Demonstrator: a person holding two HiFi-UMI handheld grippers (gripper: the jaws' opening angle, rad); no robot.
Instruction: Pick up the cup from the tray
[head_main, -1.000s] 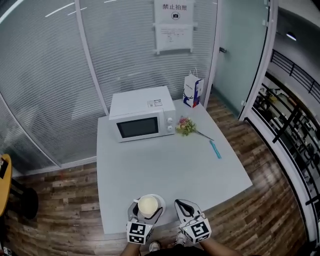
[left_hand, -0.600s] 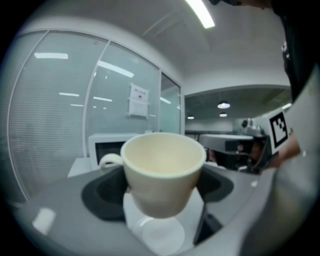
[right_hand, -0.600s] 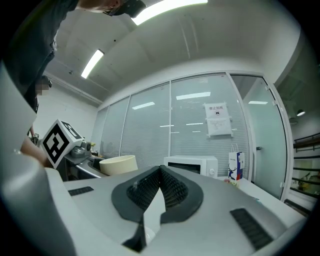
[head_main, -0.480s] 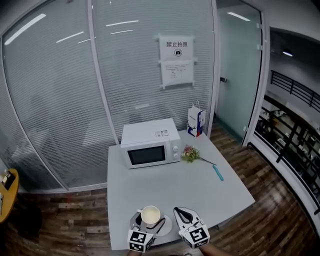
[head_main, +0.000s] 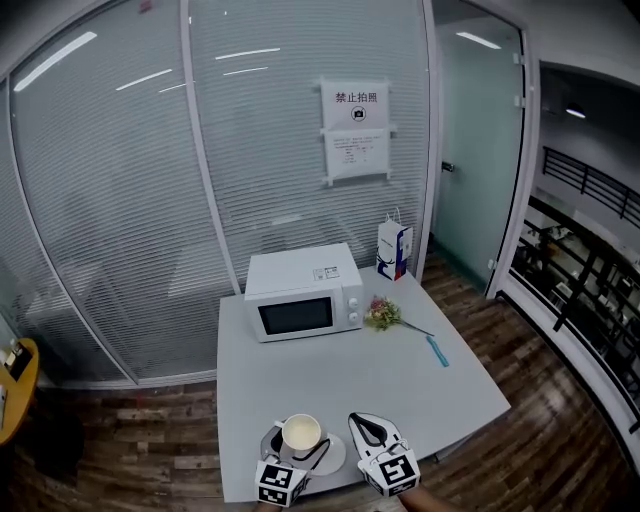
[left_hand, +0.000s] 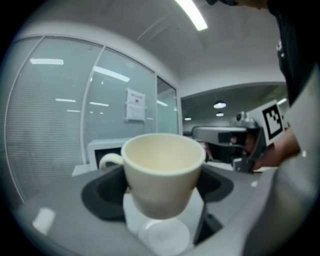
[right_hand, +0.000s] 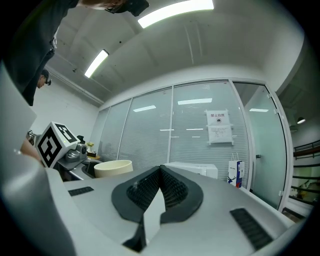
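Observation:
A cream cup (head_main: 301, 432) with a handle sits between the jaws of my left gripper (head_main: 298, 442), which is shut on its sides. In the left gripper view the cup (left_hand: 162, 172) fills the middle, handle to the left. A white round tray (head_main: 338, 458) lies under it at the table's near edge; I cannot tell whether the cup touches it. My right gripper (head_main: 363, 424) is just right of the cup, shut and empty. In the right gripper view its jaws (right_hand: 160, 172) meet, and the cup (right_hand: 113, 168) shows at the left.
On the grey table (head_main: 400, 380) a white microwave (head_main: 305, 295) stands at the far side. Right of it are a small flower bunch (head_main: 382, 314), a paper bag (head_main: 393, 250) and a thin blue object (head_main: 438, 351). Glass walls rise behind; wood floor surrounds.
The head view has tilted up, showing more wall and the table lower in frame. Both grippers keep their places, and the cup stays in the left one.

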